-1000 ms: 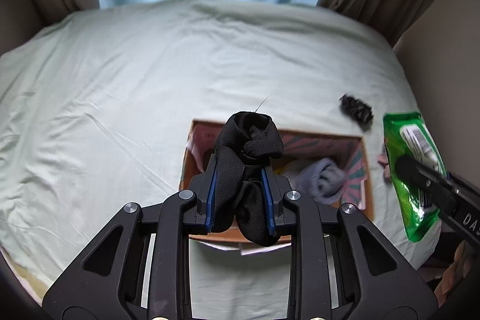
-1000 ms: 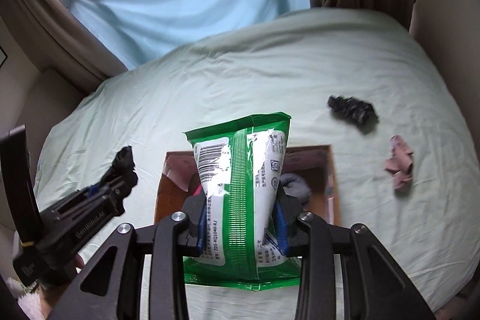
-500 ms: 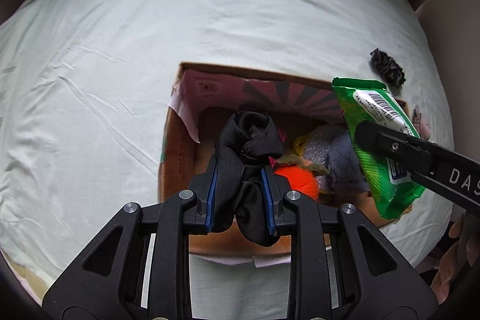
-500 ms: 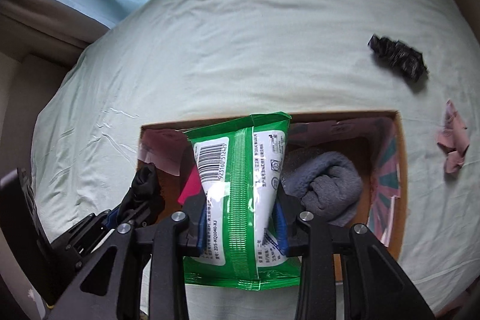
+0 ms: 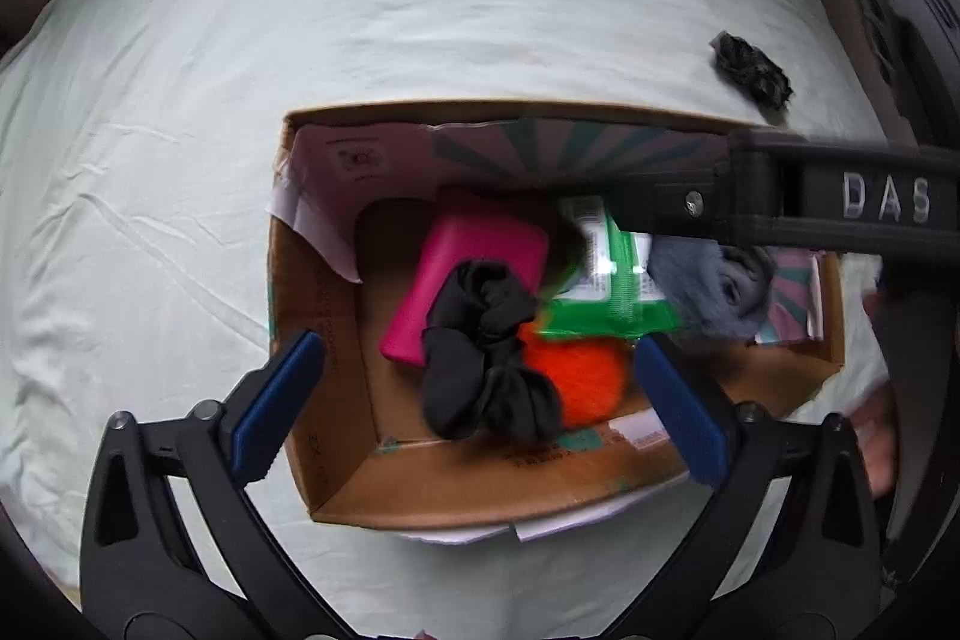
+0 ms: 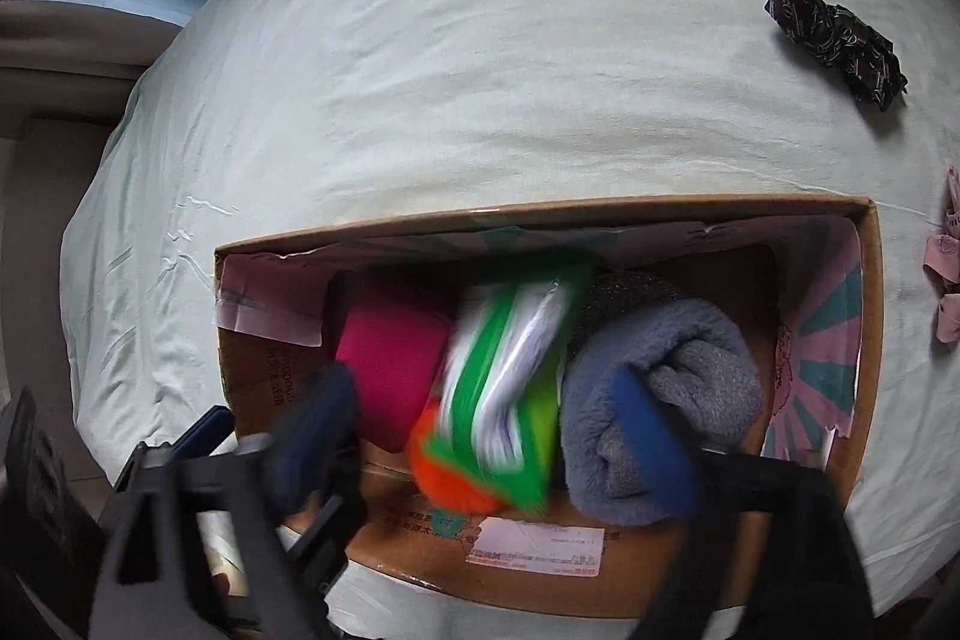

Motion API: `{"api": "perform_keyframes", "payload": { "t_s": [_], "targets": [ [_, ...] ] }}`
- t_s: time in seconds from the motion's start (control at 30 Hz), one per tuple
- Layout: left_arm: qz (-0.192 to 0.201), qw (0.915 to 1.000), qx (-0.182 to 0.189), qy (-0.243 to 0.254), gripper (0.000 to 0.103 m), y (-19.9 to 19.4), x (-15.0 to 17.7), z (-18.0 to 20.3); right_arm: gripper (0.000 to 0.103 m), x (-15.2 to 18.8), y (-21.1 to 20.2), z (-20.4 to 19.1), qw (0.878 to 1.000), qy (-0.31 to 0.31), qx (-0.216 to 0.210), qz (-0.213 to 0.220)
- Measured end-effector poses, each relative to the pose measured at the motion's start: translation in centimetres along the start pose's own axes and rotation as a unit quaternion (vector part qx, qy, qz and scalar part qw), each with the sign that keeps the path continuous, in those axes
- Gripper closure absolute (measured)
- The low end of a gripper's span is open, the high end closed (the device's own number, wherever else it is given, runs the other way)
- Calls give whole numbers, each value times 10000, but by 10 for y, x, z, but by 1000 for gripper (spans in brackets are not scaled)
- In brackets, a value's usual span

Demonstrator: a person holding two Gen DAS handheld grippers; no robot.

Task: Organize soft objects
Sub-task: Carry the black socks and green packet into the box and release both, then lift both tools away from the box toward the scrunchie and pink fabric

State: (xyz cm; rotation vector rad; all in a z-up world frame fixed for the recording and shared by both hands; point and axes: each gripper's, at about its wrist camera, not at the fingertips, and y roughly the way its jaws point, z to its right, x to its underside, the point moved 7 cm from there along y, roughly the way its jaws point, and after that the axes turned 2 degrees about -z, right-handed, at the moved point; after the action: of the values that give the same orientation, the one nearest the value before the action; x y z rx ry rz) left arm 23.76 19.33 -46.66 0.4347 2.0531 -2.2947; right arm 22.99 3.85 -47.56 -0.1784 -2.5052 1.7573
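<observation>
An open cardboard box (image 5: 318, 340) (image 6: 870, 292) sits on the pale green bed. Inside lie a black sock bundle (image 5: 486, 358), a magenta pad (image 5: 468, 274) (image 6: 390, 358), an orange fuzzy item (image 5: 576, 376) (image 6: 450, 484), a green wipes pack (image 5: 606, 292) (image 6: 510, 388) and a grey rolled sock (image 5: 714, 286) (image 6: 660, 400). My left gripper (image 5: 474, 400) is open above the black bundle. My right gripper (image 6: 486, 436) is open above the blurred green pack, which is free of the fingers.
A dark patterned scrunchie (image 5: 750, 67) (image 6: 837, 43) lies on the bed (image 5: 420, 10) beyond the box's right corner. A pink cloth piece (image 6: 945, 256) lies at the right edge. The right gripper's arm (image 5: 840, 208) crosses over the box in the left wrist view.
Both grippers moved down over the box and opened. The black sock bundle dropped from the left gripper into the box; the green pack left the right gripper and is falling in.
</observation>
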Motion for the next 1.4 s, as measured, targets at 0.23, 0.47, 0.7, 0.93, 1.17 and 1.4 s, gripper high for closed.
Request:
{"api": "perform_keyframes", "payload": {
  "t_s": [0.23, 0.47, 0.7, 0.93, 1.17, 1.4],
  "targets": [
    [-67, 9999, 35, 125, 0, -4, 9, 5, 1, 5, -12, 8, 9999, 106, -83, 76],
    [98, 9999, 7, 34, 0, -23, 11, 1, 1, 14, -30, -1, 9997, -71, -60, 220],
    [390, 9992, -37, 58, 0, -58, 21, 2, 1, 31, -60, -14, 9984, -289, -43, 484],
    [714, 9972, -193, 88, 0, -104, 40, 3, 1, 60, -103, -32, 9932, -776, 131, 857],
    [1108, 9932, -331, 97, 0, -158, 57, 8, 1, 97, -164, -39, 9834, -1091, 262, 1426],
    [1579, 9862, -470, 160, 0, -217, 71, 21, 1, 141, -236, -28, 9643, -1203, 735, 2244]
  ]
}}
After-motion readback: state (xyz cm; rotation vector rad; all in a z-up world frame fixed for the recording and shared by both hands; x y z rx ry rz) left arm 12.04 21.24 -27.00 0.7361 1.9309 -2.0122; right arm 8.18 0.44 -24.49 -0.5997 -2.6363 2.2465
